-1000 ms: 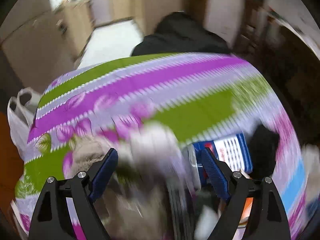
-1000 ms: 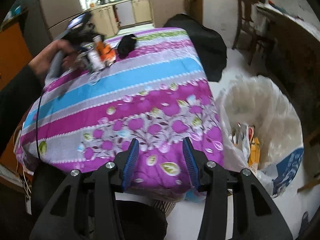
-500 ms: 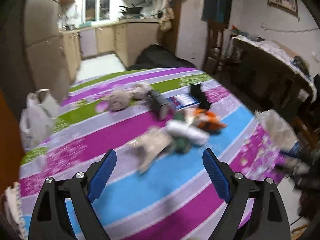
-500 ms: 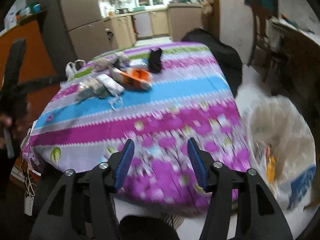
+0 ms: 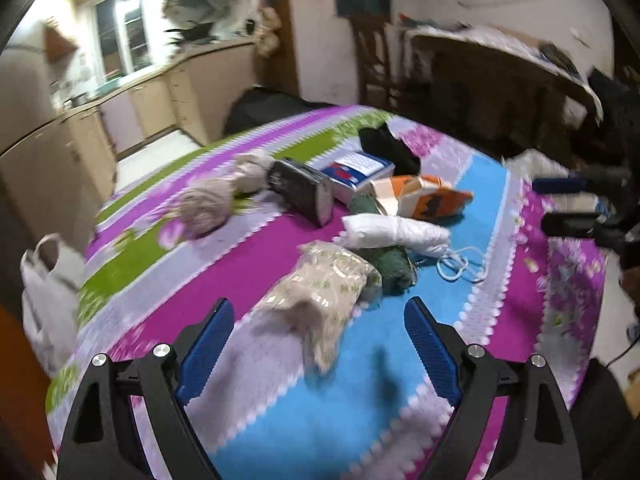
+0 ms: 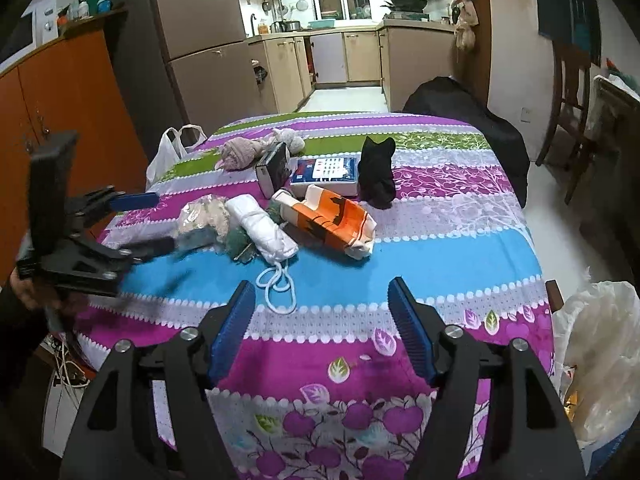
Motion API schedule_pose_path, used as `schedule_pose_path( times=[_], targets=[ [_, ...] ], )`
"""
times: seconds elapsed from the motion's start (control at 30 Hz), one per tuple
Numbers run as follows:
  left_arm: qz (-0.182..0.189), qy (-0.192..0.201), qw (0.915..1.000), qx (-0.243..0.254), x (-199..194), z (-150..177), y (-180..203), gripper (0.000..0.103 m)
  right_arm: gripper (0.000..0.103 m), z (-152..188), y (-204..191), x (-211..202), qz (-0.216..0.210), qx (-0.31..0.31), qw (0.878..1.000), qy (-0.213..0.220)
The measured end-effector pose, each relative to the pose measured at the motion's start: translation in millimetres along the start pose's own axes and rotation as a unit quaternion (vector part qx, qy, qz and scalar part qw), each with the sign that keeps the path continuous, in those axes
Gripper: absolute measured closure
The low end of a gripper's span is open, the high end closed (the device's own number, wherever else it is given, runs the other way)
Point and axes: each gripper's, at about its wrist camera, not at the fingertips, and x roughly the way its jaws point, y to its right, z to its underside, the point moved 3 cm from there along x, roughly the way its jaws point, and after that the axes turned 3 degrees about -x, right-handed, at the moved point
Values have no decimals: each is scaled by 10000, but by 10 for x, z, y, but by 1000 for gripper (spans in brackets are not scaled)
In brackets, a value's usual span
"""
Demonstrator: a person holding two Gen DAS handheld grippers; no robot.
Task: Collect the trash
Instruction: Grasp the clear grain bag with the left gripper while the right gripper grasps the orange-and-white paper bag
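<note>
Left gripper (image 5: 316,344) spread wide, empty; right gripper (image 6: 320,324) opening, empty. Trash pile (image 6: 280,216) mid-table. Better to lower over the crinkly packet (image 5: 324,284), straddle, then close gently.

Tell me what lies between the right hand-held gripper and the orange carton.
Right wrist view: from the right hand-held gripper to the orange carton, only bare tablecloth; a white cord loop lies just left.
</note>
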Motion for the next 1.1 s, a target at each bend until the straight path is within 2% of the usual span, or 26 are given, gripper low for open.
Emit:
schedule_pose_path(
  times=[0.1, 0.13, 0.17, 0.2, 0.23, 0.33, 0.47, 0.57, 0.73, 0.9, 1.03, 1.07, 1.1],
  targets=[
    [-82, -65, 9998, 155, 226, -54, 5, 18, 35, -43, 9, 91, 1, -278, 9995, -136],
    [61, -45, 9998, 200, 275, -62, 21, 29, 35, -74, 14, 126, -59, -355, 9992, -167],
    [16, -20, 9996, 284, 314, -62, 41, 34, 35, -127, 31, 178, -177, -461, 9985, -230],
    [-38, -21, 9994, 338, 339, -56, 50, 48, 35, -158, 43, 215, -252, -536, 9978, -290],
    [-90, -40, 9994, 329, 359, -48, 36, 54, 35, -193, 59, 258, -293, -614, 9971, -344],
    [37, -35, 10000, 53, 279, -19, -53, 59, 35, -296, 82, 372, -502, -966, 9928, -504],
    [9, 106, 9998, -167, 4, 77, -110, 59, 32, -377, 68, 551, -761, -1536, 9822, -763],
    [81, 306, 9986, -422, -219, 101, -143, 59, 28, -461, 62, 718, -1119, -1718, 9743, -933],
    [227, 403, 9971, -612, -413, 85, -105, 59, 28, -610, 70, 922, -1432, -1892, 9652, -1097],
    [319, 365, 9971, -590, -433, 93, -26, 59, 28, -644, 75, 1056, -1667, -2110, 9535, -1363],
    [376, 308, 9960, -747, -392, 123, -24, 59, 28, -651, 103, 1135, -1832, -2052, 9494, -1516],
    [376, 298, 9959, -772, -386, 132, -22, 59, 29, -650, 117, 1145, -1897, -1985, 9491, -1541],
    [372, 286, 9957, -794, -376, 140, -22, 59, 36, -645, 137, 1164, -1955, -1906, 9487, -1592]
  ],
)
